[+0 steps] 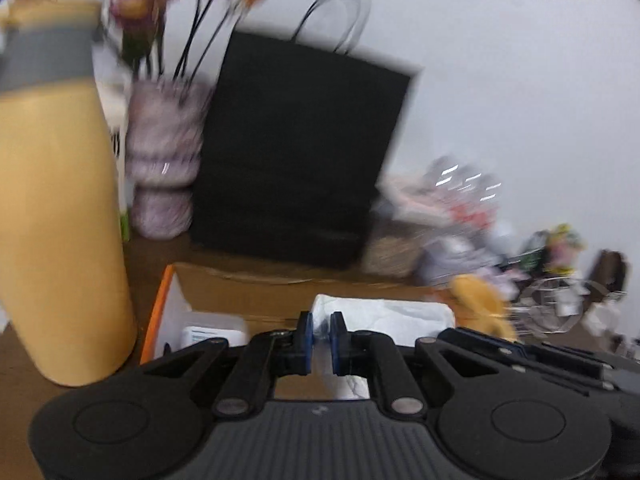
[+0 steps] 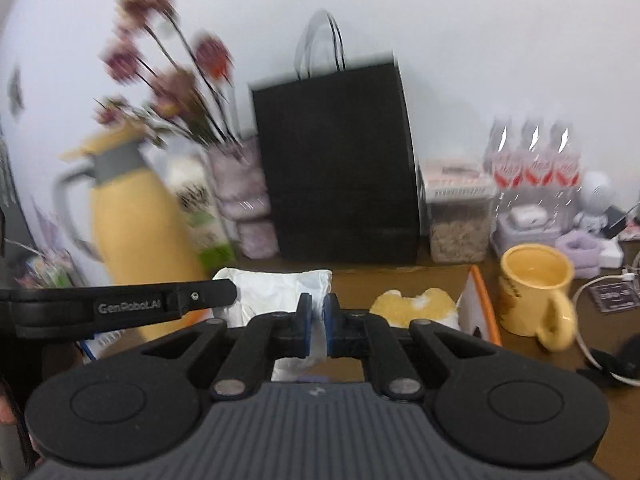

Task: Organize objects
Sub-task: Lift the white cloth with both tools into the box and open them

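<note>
My left gripper [image 1: 321, 336] is shut, with a thin strip of a white plastic bag [image 1: 384, 312] pinched between its blue pads. My right gripper [image 2: 318, 320] is shut on the same white bag [image 2: 276, 284], and film shows between its pads. The bag lies in an open cardboard box [image 1: 248, 284] with an orange rim [image 2: 484, 300]. A yellow fluffy item [image 2: 412, 306] sits in the box to the right of the bag. In the right wrist view the left gripper's black arm reaches in from the left, close beside the bag. Both views are motion-blurred.
A tall yellow thermos jug [image 1: 60, 220] stands close on the left. Behind the box are a pink vase of flowers [image 1: 164, 160] and a black paper bag [image 2: 340, 160]. A yellow mug [image 2: 532, 280], a food container [image 2: 460, 220], water bottles [image 2: 532, 156] and cables crowd the right.
</note>
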A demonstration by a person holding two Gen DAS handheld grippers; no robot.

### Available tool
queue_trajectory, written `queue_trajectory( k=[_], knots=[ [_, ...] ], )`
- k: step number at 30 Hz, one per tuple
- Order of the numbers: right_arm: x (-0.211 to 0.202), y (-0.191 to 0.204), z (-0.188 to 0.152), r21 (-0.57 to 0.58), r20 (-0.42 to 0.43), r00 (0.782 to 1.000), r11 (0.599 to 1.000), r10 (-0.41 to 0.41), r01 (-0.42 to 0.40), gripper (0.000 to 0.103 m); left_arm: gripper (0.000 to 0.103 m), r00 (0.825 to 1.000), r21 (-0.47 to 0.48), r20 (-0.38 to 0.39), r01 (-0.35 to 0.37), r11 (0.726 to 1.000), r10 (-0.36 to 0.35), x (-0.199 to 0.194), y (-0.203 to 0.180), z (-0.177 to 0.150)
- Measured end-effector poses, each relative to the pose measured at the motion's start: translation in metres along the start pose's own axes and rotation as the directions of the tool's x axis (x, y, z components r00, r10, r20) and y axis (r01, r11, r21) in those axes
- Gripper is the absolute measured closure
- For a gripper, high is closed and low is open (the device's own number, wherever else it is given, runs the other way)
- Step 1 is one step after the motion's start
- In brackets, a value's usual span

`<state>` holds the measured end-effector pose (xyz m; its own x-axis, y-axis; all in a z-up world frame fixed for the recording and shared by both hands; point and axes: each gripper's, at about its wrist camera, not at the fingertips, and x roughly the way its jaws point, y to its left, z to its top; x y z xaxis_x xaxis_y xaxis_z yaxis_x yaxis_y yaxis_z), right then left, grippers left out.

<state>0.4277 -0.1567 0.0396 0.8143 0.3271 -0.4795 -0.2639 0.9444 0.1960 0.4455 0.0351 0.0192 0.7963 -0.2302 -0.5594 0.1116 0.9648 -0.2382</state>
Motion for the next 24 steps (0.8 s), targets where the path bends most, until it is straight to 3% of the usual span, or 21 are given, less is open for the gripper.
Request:
queue_trajectory(
  k=[4, 6, 7, 9, 10, 11, 12, 14, 17, 19, 21, 24],
  knots=[
    [0.085, -0.01, 0.001, 0.017, -0.159, 0.987, 0.999, -0.037, 0.04, 0.096, 0.094, 0.988, 0.052, -0.133, -0.069, 0.996, 0.075, 0.071, 0.015, 0.009],
    [0.117, -0.014, -0.005, 0.029, -0.24, 0.97, 0.999, -0.036, 0.044, 0.093, 0.081, 0.972, 0.148, -0.176, -0.132, 0.98, 0.157, 0.093, 0.01, 0.005],
    [0.128, -0.016, -0.009, 0.038, -0.28, 0.96, 0.999, -0.026, 0.038, 0.092, 0.069, 0.968, 0.177, -0.177, -0.149, 0.973, 0.181, 0.098, 0.009, 0.002],
    [0.136, -0.021, -0.014, 0.078, -0.316, 0.949, 0.996, -0.021, 0.047, 0.087, 0.064, 0.977, 0.186, -0.148, -0.123, 0.975, 0.152, 0.095, 0.012, -0.001],
    [0.132, -0.026, -0.014, 0.111, -0.3, 0.954, 0.993, -0.002, 0.037, 0.086, 0.059, 0.982, 0.171, -0.136, -0.105, 0.98, 0.13, 0.09, 0.014, -0.001],
    [0.128, -0.028, -0.012, 0.131, -0.282, 0.959, 0.991, 0.003, 0.035, 0.077, 0.051, 0.987, 0.149, -0.119, -0.091, 0.985, 0.11, 0.084, 0.017, 0.002],
    [0.122, -0.031, -0.011, 0.142, -0.257, 0.966, 0.989, -0.002, 0.04, 0.063, 0.047, 0.991, 0.122, -0.098, -0.082, 0.989, 0.094, 0.077, 0.021, 0.006],
    [0.109, -0.033, -0.006, 0.133, -0.211, 0.977, 0.99, -0.026, 0.055, 0.044, 0.034, 0.996, 0.078, -0.057, -0.069, 0.995, 0.074, 0.06, 0.023, 0.013],
    [0.086, -0.033, 0.003, 0.11, -0.169, 0.985, 0.992, -0.041, 0.06, 0.042, 0.032, 0.997, 0.062, 0.0, -0.078, 0.995, 0.078, 0.024, 0.018, 0.021],
    [0.059, -0.031, 0.009, 0.106, -0.131, 0.991, 0.993, -0.031, 0.045, 0.035, 0.029, 0.995, 0.087, 0.043, -0.092, 0.992, 0.088, -0.008, 0.011, 0.017],
    [0.025, -0.025, 0.012, 0.079, -0.074, 0.997, 0.996, -0.034, 0.04, 0.026, 0.022, 0.99, 0.133, 0.106, -0.104, 0.986, 0.09, -0.046, 0.0, 0.007],
    [-0.037, -0.013, 0.003, -0.002, 0.01, 0.999, 0.999, -0.045, 0.045, 0.021, 0.012, 0.976, 0.185, 0.203, -0.119, 0.976, 0.081, -0.107, -0.015, -0.024]
  ],
)
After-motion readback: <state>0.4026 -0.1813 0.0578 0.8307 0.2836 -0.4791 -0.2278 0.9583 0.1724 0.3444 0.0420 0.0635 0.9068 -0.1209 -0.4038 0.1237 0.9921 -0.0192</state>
